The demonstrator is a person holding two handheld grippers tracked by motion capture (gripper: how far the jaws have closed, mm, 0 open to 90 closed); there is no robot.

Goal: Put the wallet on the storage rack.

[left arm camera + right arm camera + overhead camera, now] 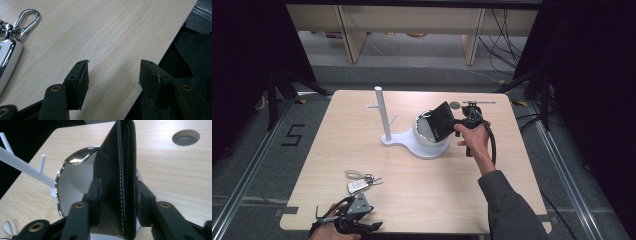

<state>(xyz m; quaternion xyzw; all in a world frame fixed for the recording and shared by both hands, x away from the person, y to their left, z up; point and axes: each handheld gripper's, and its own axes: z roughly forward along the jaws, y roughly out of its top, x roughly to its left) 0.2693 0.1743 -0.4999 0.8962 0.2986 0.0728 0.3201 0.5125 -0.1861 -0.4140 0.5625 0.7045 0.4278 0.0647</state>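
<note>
A black leather wallet [442, 121] stands on edge, tilted, with its lower end in a white bowl [424, 136] that has a silver rim. My right gripper [451, 122] reaches in from the right, held by a hand. In the right gripper view the wallet [117, 177] fills the gap of that gripper [117, 192], both pads lying against its sides, with the bowl [72, 187] behind. My left gripper [371, 226] rests at the table's front edge; its jaws [113, 72] stand open over bare wood.
The bowl sits on the base of a white peg stand [382, 115]. A silver car key with rings and a carabiner [359, 185] lies near the left gripper, key [6, 62] at its left. A round cable hole [455, 105] is behind the wallet.
</note>
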